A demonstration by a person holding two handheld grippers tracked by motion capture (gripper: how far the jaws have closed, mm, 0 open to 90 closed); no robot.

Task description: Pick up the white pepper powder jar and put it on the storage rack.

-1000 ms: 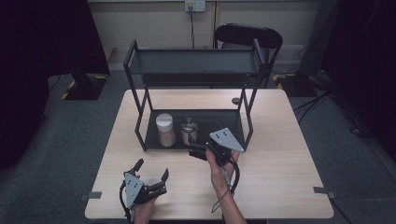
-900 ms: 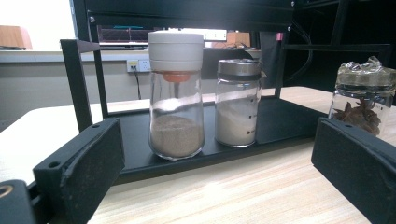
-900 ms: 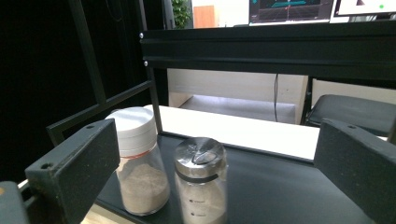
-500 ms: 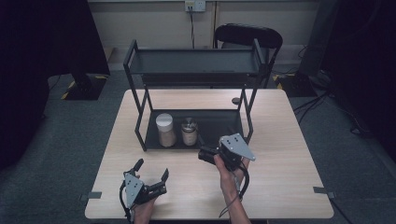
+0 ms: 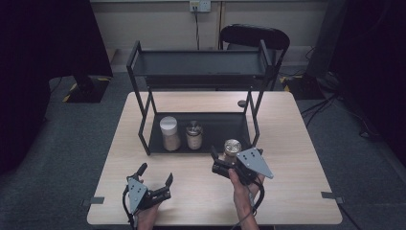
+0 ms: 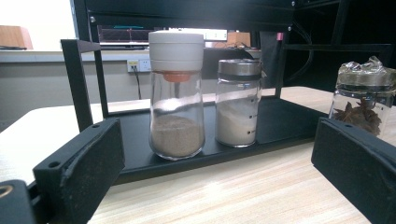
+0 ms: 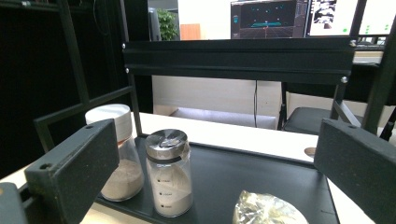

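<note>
Right tongs point(image 5: 221, 160) held low over the counter point(image 5: 297, 158), just in front of the rack point(image 5: 143, 129), pointing toward its lower shelf; grey plate on top, tilted to the right, hand point(image 5: 242, 184) gripping from behind with the forearm coming up from the near edge. Jaws spread wide in the right gripper view, nothing pinched between them. Star-anise jar point(image 5: 232, 148) standing upright at the front right corner of the lower shelf, right by the jaws, foil-wrapped top point(image 7: 266, 210) poking up between them in that view; touching or not, cannot tell. Seen at the right edge of the left gripper view too point(image 6: 362, 105), dark star pieces inside. Left tongs point(image 5: 154, 175) resting low near the counter's front left, well apart from the rack, aimed up and to the right, jaws likewise open and empty. White-capped jar point(image 5: 170, 134) and steel-capped jar point(image 5: 194, 135) standing side by side on the lower shelf, left of the star-anise jar. Compared with half a second ago: right tongs drawn back toward the near edge and a little to the right, star-anise jar now uncovered at the shelf corner; left tongs unmoved.
</note>
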